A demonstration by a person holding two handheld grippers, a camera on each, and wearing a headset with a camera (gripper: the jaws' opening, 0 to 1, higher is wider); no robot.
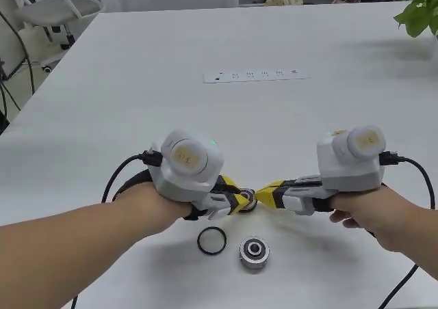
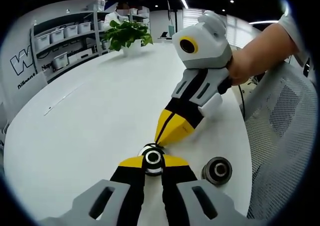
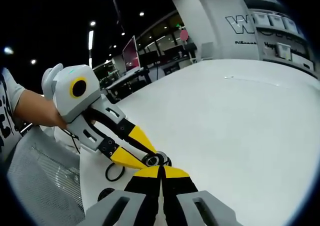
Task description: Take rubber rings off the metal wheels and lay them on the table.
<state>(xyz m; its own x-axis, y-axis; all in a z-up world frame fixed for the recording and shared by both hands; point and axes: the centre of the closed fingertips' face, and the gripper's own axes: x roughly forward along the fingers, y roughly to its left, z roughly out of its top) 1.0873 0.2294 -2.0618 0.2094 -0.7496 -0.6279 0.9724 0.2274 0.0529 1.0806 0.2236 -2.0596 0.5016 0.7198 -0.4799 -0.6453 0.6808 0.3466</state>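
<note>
A small metal wheel (image 1: 250, 199) with a black rubber ring on it hangs just above the white table (image 1: 205, 117), between the two grippers. My left gripper (image 1: 244, 202) is shut on this wheel (image 2: 153, 157), one yellow jaw on either side. My right gripper (image 1: 262, 195) comes from the opposite side, and its yellow tips (image 2: 160, 139) are closed together at the wheel's rim, pinching the ring's edge. In the right gripper view my own jaws (image 3: 161, 170) meet just in front of the wheel (image 3: 154, 159). A loose rubber ring (image 1: 211, 240) and a second wheel (image 1: 254, 251) lie on the table below.
A white power strip (image 1: 254, 76) lies farther back on the table. A green plant (image 1: 417, 8) stands at the far right corner and an office chair (image 1: 55, 8) at the far left. Black cables trail from both grippers towards the near edge.
</note>
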